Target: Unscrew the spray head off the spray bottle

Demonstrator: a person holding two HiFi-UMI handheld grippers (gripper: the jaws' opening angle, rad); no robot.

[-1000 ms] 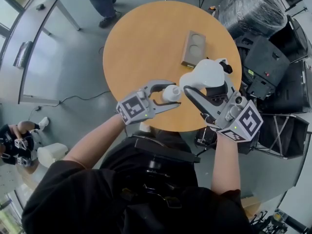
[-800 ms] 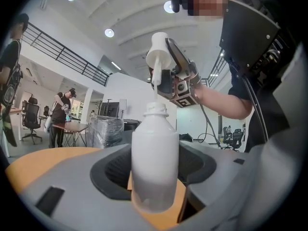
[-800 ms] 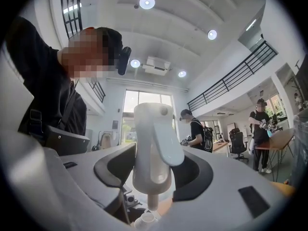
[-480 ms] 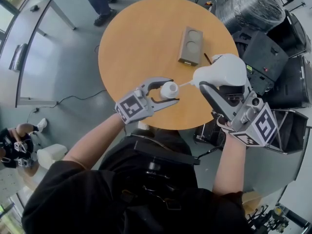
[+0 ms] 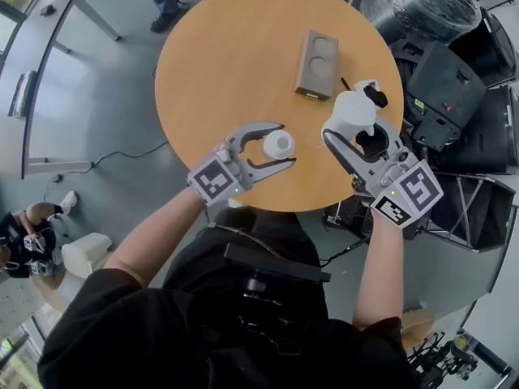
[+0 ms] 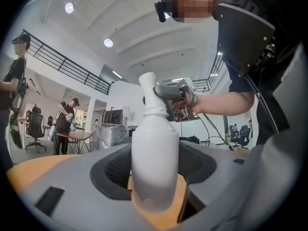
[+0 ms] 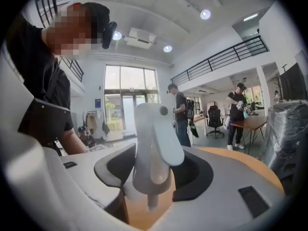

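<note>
The left gripper (image 5: 284, 144) is closed on the white bottle (image 5: 278, 144), one jaw on each side of its body. The left gripper view shows the dark pads pressing against the bottle (image 6: 154, 158) while it stands upright, with the orange surface showing under its base. From the head view the bottle sits near the edge of the round table (image 5: 219, 63) closest to the person, and its neck is bare, with no cap on it. The right gripper (image 5: 357, 132) pinches the white spray head (image 5: 353, 110), which is off the bottle and held well to its right, near the table's right edge. In the right gripper view the spray head (image 7: 151, 143) sits upright between the two pads, its trigger hanging down the front and a short stub of tube pointing down below the collar. A dark nozzle tip (image 5: 374, 96) shows at the far end of the spray head in the head view. The two grippers are apart, with bare tabletop between them. Farther back on the table lies a brown block (image 5: 318, 63) with two round hollows in its top, clear of both grippers. The right gripper view also shows two people (image 7: 181, 112) standing in the room beyond the table.
</note>
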